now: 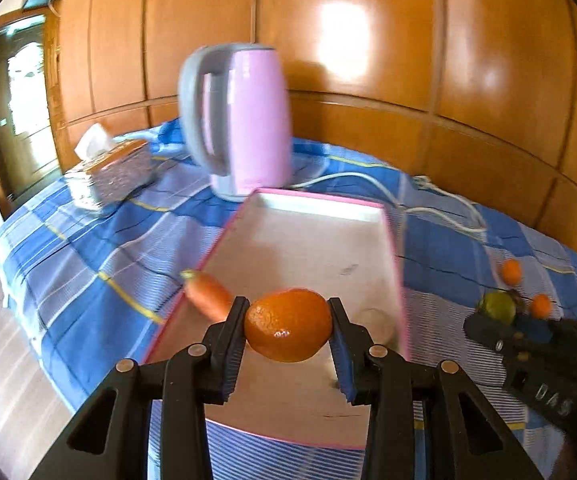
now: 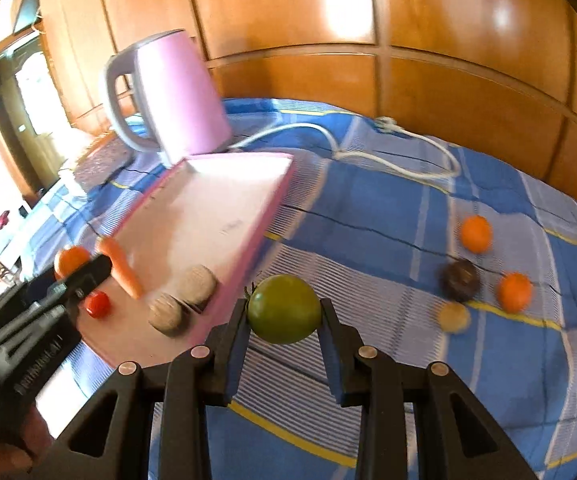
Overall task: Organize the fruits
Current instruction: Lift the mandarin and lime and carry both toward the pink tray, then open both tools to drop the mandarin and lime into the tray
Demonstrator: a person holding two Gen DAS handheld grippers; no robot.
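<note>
My left gripper (image 1: 288, 326) is clamped on an orange (image 1: 288, 325), held over the near end of the pink tray (image 1: 392, 236). My right gripper (image 2: 284, 312) is clamped on a green tomato (image 2: 283, 309), over the cloth just right of the tray. A carrot (image 2: 121, 267), a red tomato (image 2: 97, 304) and two brown fruits (image 2: 182, 300) lie in the tray. Two oranges (image 2: 476, 234) lie far right on the cloth.

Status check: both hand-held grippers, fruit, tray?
Left hand-held gripper holds orange over tray. Right holds green tomato beside tray. Nothing blocking.
</note>
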